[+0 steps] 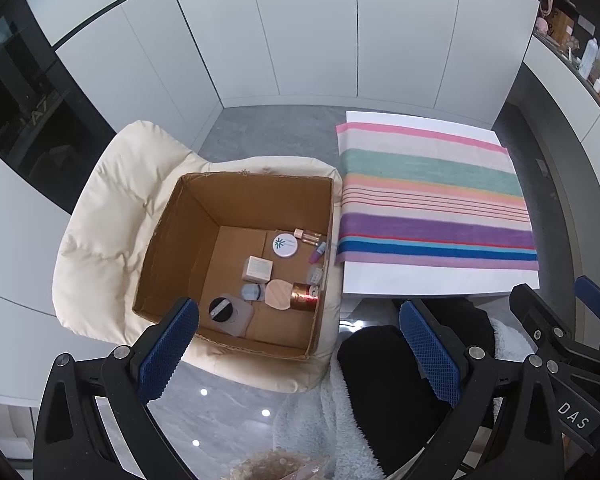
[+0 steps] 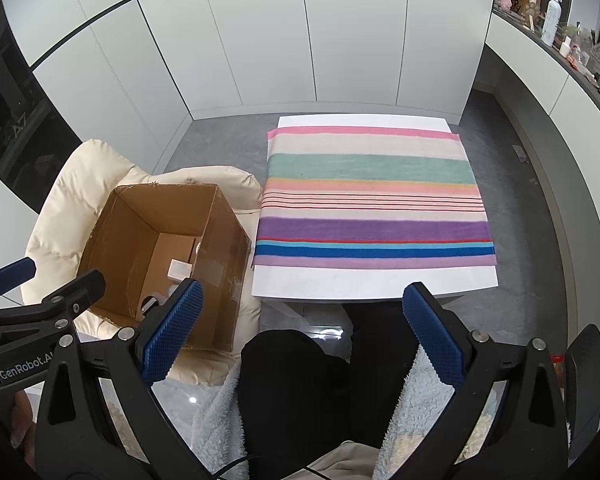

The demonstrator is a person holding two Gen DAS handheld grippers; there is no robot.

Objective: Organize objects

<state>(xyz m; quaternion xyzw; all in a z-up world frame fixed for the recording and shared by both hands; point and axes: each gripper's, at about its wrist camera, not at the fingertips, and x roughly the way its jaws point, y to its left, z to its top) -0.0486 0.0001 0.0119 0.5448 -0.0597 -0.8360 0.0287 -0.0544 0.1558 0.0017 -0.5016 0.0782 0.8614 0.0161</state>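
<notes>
Purple tube (image 1: 317,252) lies tilted in cardboard box (image 1: 236,200), cap upward-right.

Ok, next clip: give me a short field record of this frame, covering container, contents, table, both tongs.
container: cardboard box, open, on a cream cushioned chair
contents: small cosmetics, among them a round white compact, a copper-coloured jar, a small white box
table: white table with a striped towel on it
left tongs: open, holding nothing
right tongs: open, holding nothing
</notes>
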